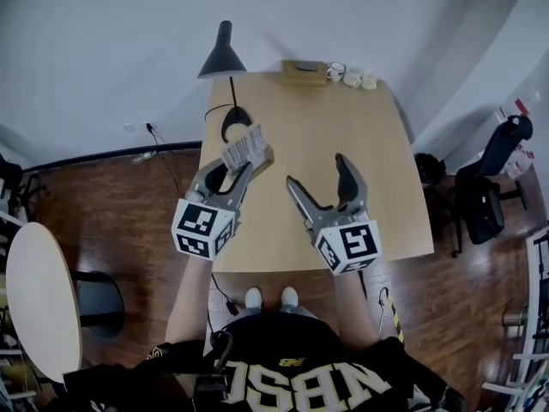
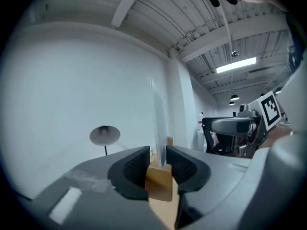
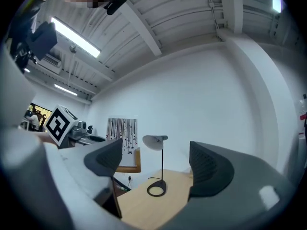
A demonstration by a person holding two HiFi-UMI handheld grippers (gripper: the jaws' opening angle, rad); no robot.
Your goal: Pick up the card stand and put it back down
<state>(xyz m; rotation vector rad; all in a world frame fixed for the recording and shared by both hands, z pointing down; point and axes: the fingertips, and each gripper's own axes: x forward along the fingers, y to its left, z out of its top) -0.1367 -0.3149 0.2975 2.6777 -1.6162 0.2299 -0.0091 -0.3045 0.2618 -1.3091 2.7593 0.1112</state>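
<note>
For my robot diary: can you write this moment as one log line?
left tongs: shut on card stand, in air | right tongs: open, empty

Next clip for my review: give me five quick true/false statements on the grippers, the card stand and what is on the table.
1. The left gripper is shut on the wooden base of the card stand. True.
2. The card stand rests on the table. False: it is held up off the table.
3. The right gripper grips the lamp. False: its jaws stand apart with nothing between them, and the lamp stands beyond on the table.
4. The lamp stands near the table's far left corner. True.
5. White cups sit at the table's far edge. True.
</note>
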